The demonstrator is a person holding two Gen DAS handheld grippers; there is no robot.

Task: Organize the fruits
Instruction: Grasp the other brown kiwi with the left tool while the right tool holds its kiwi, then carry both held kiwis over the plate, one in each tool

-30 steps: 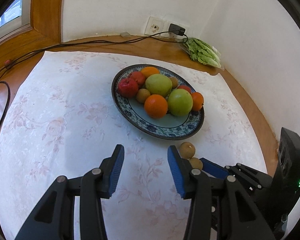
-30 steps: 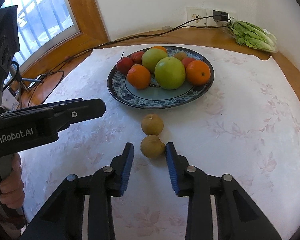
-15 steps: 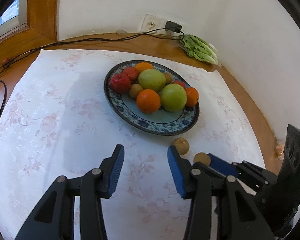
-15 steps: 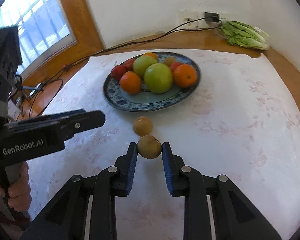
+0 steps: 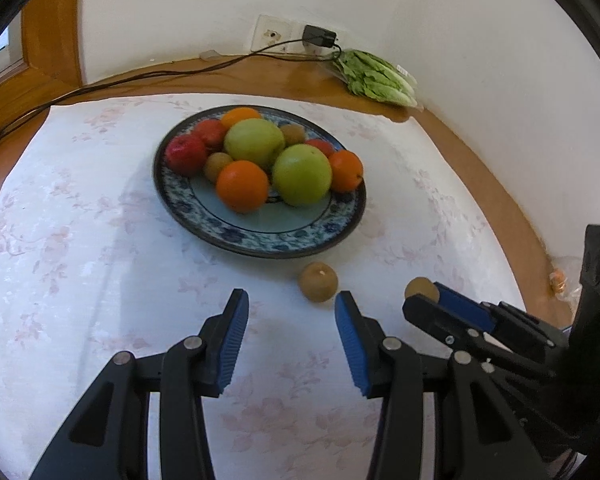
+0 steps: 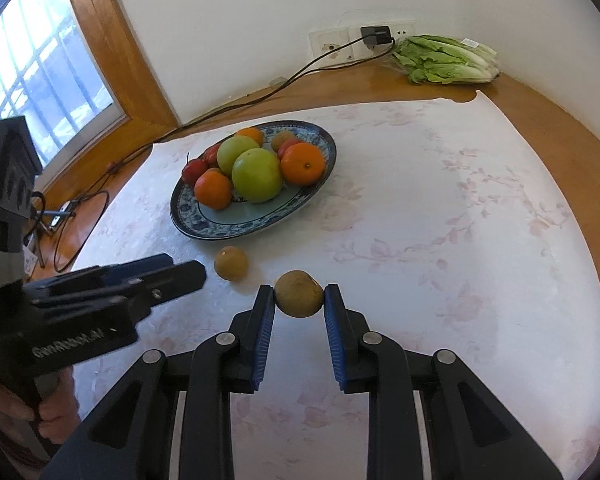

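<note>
Since the earlier frames, the right tongs (image 6: 299, 306) have drawn in from either side of the nearer brown fruit (image 6: 299, 293) and now pinch it between both blue pads, lifted clear of the white floral cloth (image 6: 440, 208); in the left wrist view this fruit has also moved away from its neighbour, toward 3 o'clock. The left tongs (image 5: 290, 312) remain spread, holding nothing, low over the cloth.

A second brown fruit (image 5: 318, 281) lies on the cloth just beside the near rim of the blue-patterned plate (image 5: 204, 216), at about 1 o'clock from the left tongs. On the plate sit two green apples, oranges, red fruits and small brown fruits, crowded toward the far half; its near half is bare glaze.

Judgement: the step in hand is carrying the gripped fruit to the plate. The grip sits across the fruit's widest part, which is sound. The carry should be level, toward 11 o'clock in the right wrist view, passing over the loose fruit without knocking it, and the release should be low on the bare glaze so the round fruit does not roll off the rim.

Bagged lettuce (image 6: 444, 60) lies at the far wall, well apart.
</note>
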